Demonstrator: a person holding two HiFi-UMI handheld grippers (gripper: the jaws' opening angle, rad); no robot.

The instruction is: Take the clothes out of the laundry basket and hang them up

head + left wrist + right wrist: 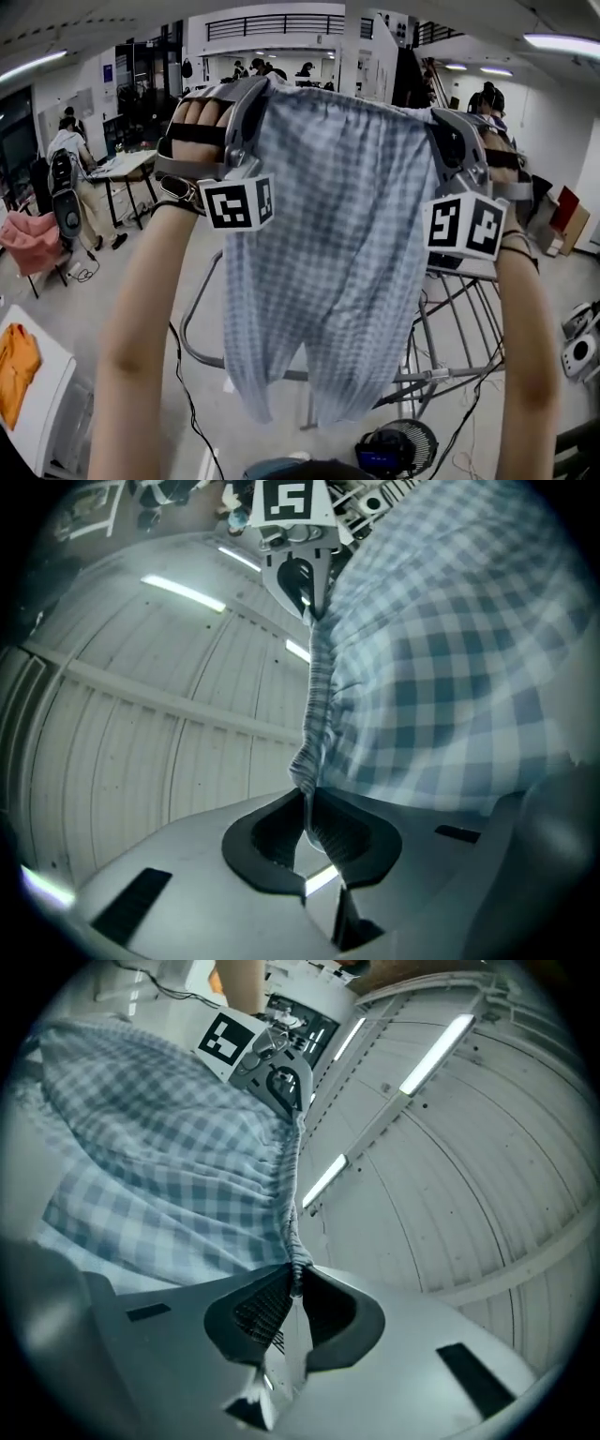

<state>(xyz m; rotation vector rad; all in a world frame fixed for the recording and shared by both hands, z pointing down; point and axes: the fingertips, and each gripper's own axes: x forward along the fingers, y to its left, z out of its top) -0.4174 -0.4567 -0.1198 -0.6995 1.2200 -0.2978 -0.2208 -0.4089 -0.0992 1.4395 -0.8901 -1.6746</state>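
Observation:
A pair of blue-and-white checked shorts (337, 244) hangs spread in the air in front of me, held up by its waistband. My left gripper (258, 89) is shut on the waistband's left end, and the elastic edge (317, 705) runs out of its jaws (307, 803). My right gripper (439, 117) is shut on the right end, with the gathered band (289, 1194) pinched at its tips (296, 1279). Both grippers point upward toward the ceiling. Each gripper view shows the other gripper at the far end of the band. Below and behind the shorts stands a metal drying rack (450, 328).
A white table edge with an orange garment (17, 366) lies at lower left. A small fan (398, 450) sits on the floor under the rack. A pink chair (33, 242), desks and people stand at the back left. Cables (187, 394) trail on the floor.

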